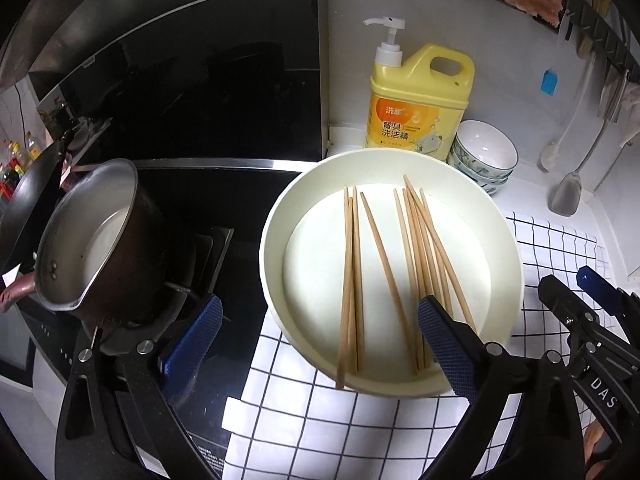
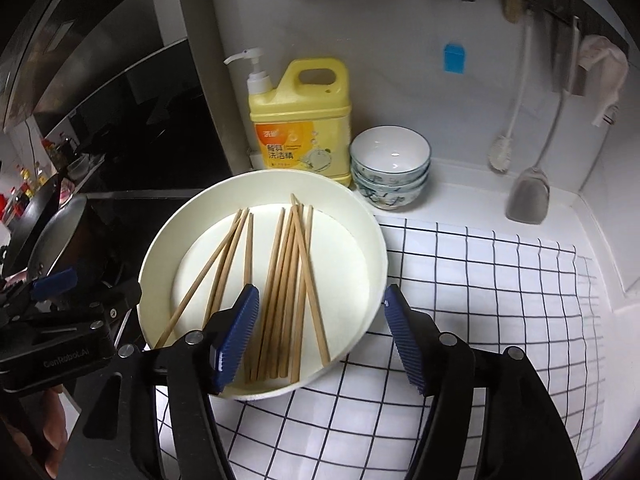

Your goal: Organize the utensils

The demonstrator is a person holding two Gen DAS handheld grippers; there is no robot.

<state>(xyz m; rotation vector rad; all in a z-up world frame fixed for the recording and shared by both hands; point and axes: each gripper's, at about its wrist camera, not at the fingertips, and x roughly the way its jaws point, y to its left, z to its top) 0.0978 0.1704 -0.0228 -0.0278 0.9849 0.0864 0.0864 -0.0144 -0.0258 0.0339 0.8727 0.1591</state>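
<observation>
Several wooden chopsticks lie in a cream round basin (image 1: pixel 280 208) (image 2: pixel 168 240) in two loose bunches: a left bunch (image 1: pixel 352 280) (image 2: pixel 228 264) and a larger right bunch (image 1: pixel 416 240) (image 2: pixel 292 272). My left gripper (image 1: pixel 320 308) hangs open above the basin's near side, one finger over the stove, the other over the right bunch's near ends. My right gripper (image 2: pixel 320 294) is open too, its left finger over the basin between the bunches, its right finger outside the rim. Neither holds anything. The right gripper (image 1: pixel 572 284) also shows at the left wrist view's right edge.
A metal pot (image 1: pixel 88 240) sits on the black stove left of the basin. Behind the basin stand a yellow detergent bottle (image 1: pixel 420 100) (image 2: pixel 300 120) and stacked bowls (image 1: pixel 484 152) (image 2: pixel 390 160). A checked cloth (image 2: pixel 480 280) covers the counter; a spatula (image 2: pixel 528 196) and brush (image 2: pixel 502 156) hang at right.
</observation>
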